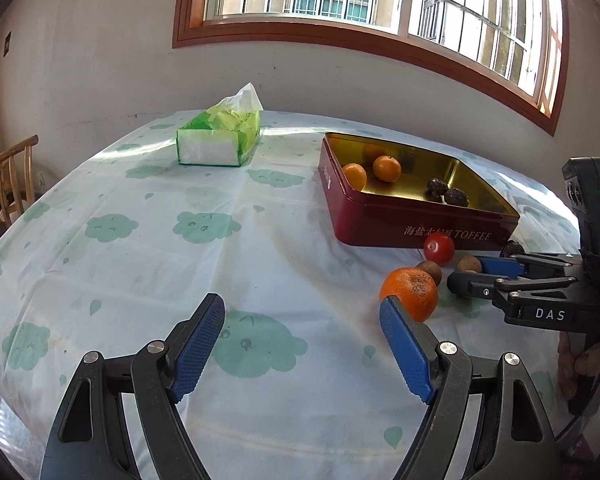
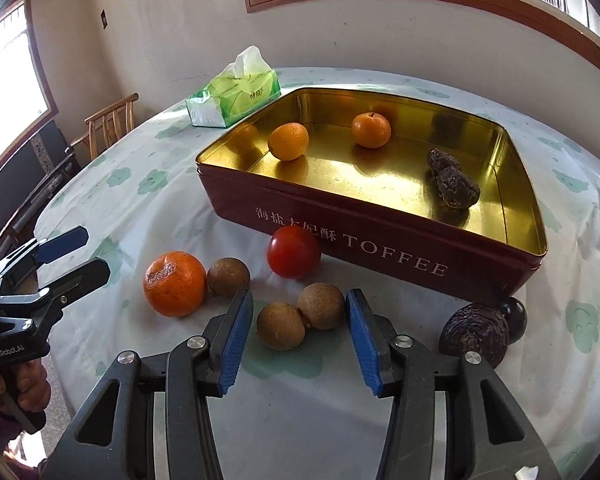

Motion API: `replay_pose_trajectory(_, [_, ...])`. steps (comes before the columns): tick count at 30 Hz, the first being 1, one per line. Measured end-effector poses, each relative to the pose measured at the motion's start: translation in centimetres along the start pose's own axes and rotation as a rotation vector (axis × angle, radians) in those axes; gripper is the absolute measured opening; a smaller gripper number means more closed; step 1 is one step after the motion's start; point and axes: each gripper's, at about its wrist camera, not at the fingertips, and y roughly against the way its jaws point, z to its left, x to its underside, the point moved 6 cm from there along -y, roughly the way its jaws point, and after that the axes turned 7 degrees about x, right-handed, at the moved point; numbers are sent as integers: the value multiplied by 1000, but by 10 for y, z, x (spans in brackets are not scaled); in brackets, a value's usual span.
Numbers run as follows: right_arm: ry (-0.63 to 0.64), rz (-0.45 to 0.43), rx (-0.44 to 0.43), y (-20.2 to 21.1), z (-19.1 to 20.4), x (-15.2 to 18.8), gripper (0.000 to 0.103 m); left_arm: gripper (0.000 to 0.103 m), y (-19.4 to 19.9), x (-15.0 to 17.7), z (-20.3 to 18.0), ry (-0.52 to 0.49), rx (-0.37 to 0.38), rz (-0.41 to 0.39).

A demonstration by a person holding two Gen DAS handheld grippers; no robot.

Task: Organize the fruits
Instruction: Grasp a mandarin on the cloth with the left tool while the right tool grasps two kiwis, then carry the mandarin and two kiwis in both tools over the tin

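Note:
A red toffee tin (image 2: 380, 236) (image 1: 420, 228) stands open on the table, holding two oranges (image 2: 289, 141) (image 2: 371, 129) and two dark wrinkled fruits (image 2: 454, 188). In front of it lie a large orange (image 2: 175, 283) (image 1: 410, 292), a red tomato (image 2: 294, 252) (image 1: 439, 248), three brown longans (image 2: 228, 277) (image 2: 281, 325) (image 2: 321, 305) and two dark fruits (image 2: 474, 334). My right gripper (image 2: 300, 330) (image 1: 466, 274) is open, its fingers either side of the two near longans. My left gripper (image 1: 302, 340) (image 2: 80, 254) is open and empty, left of the large orange.
A green tissue box (image 1: 220, 136) (image 2: 236, 94) sits at the far side of the table. The tablecloth (image 1: 140, 240) is white with green prints. A wooden chair (image 2: 112, 120) stands beyond the table's left edge.

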Motion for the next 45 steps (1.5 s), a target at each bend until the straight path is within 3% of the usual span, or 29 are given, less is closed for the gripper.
replay_pose_trajectory(9, [-7,-6,-26,17,-4,21,42,80,-13,-15,-37,-102,106,35])
replay_pose_trajectory(13, [-29,-17,-53,23,-10,26,42,80,-30,-19,-55,-171,179,100])
replay_pose_trajectory(21, [-69,-23,-91,23,-14,25,42,78,-53,-18,-65,-286,183,185])
replay_pose_trajectory(23, [-70,-26,-91,23,-14,25,42,73,-58,-15,-65,-293,184,202])
replay_pose_trajectory(26, [-69,-25,-89,23,-13,25,42,40,-66,-9,-64,-262,228,251])
replay_pose_trajectory(31, [-61,-22,-79,21,-12,25,42,40,-59,-8,-59,-191,179,224])
replay_pose_trajectory(37, [-56,-22,-73,20,-12,24,42,40,-24,-14,-53,-40,98,114])
replay_pose_trajectory(41, [-56,-27,-70,21,-12,24,42,40,-5,-24,-51,-13,26,52])
replay_pose_trajectory(45, [-54,-38,-56,23,-13,24,42,40,5,-31,-51,0,1,27])
